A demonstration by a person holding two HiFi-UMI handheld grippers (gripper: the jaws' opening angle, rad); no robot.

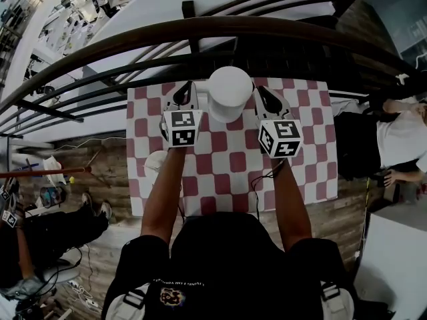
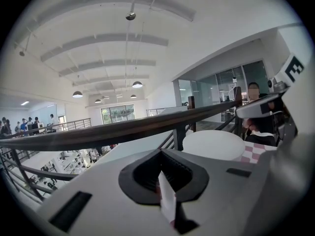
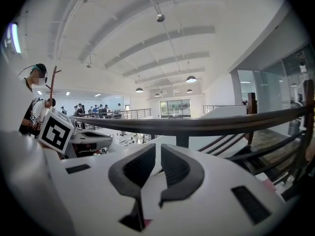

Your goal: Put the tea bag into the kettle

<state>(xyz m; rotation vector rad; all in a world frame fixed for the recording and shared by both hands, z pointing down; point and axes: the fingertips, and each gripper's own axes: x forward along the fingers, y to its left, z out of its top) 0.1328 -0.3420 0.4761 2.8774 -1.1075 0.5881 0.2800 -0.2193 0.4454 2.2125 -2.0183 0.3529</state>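
My left gripper (image 1: 181, 93) is clenched on the tea bag (image 2: 167, 200) by a thin edge (a jolt could slide it free). My right gripper (image 1: 267, 99) seems to pinch a pale slip (image 3: 150, 195). Between them the kettle (image 1: 229, 92) looks capped, so a drop now would likely miss. The bag is flat, white and papery.
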